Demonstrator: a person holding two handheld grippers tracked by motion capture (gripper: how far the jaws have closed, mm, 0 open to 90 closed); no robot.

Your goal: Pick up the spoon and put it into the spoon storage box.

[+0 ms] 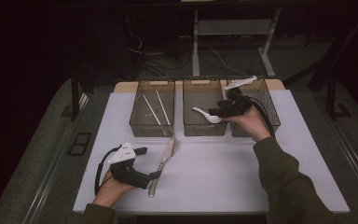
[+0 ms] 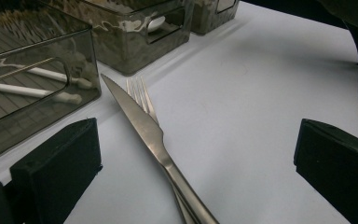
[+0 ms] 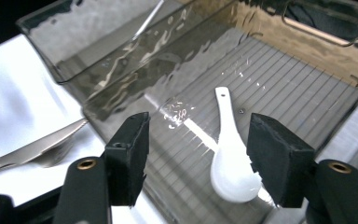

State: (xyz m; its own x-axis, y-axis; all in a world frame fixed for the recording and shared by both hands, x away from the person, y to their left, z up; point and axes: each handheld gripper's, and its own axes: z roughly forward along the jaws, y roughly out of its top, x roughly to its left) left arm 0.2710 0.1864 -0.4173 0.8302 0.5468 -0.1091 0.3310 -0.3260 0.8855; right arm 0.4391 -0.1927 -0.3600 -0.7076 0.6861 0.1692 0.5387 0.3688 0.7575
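A white ceramic spoon (image 1: 207, 115) (image 3: 230, 163) lies on the ribbed floor of the middle smoky bin (image 1: 204, 129) (image 3: 303, 93). My right gripper (image 1: 218, 110) (image 3: 196, 135) hovers over that bin with its jaws apart; the spoon rests below and toward the right jaw, untouched. On the white table a steel knife (image 1: 161, 165) (image 2: 144, 126) lies across a fork (image 1: 173, 145) (image 2: 140, 91). My left gripper (image 1: 149, 162) (image 2: 196, 154) sits low by their handles, jaws spread wide on either side and touching neither.
The left bin (image 1: 135, 121) (image 2: 37, 65) holds white chopsticks (image 1: 156, 109) (image 2: 28, 88). A right bin (image 1: 271, 109) stands behind my right hand. All three bins line the table's far edge. Bare white tabletop (image 1: 223, 172) spreads in front of them.
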